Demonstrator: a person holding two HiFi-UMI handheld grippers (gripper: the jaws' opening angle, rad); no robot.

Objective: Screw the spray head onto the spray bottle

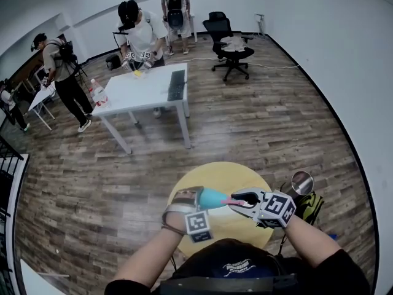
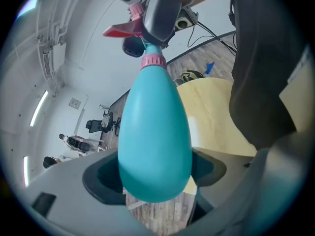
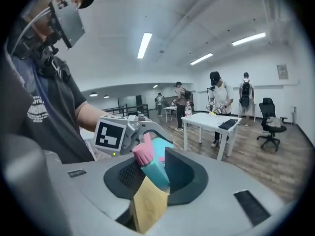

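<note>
Left claw (image 2: 155, 177): spread wide, clamped round the teal belly of the spray bottle (image 2: 155, 132).
Right claw (image 3: 151, 175): narrow, pads closed on the spray head (image 3: 156, 170) (pink trigger poking up).
Bottle: over the yellow table (image 1: 228, 170), between both claws.

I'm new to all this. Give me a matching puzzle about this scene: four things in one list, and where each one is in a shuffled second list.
Things:
1. spray bottle
2. spray head
3. round table
4. office chair

Places:
A. far off on the wood floor
B. gripped in the right claw
C. gripped in the left claw
D. yellow, beneath both claws

Pairs: 1-C, 2-B, 3-D, 4-A.
</note>
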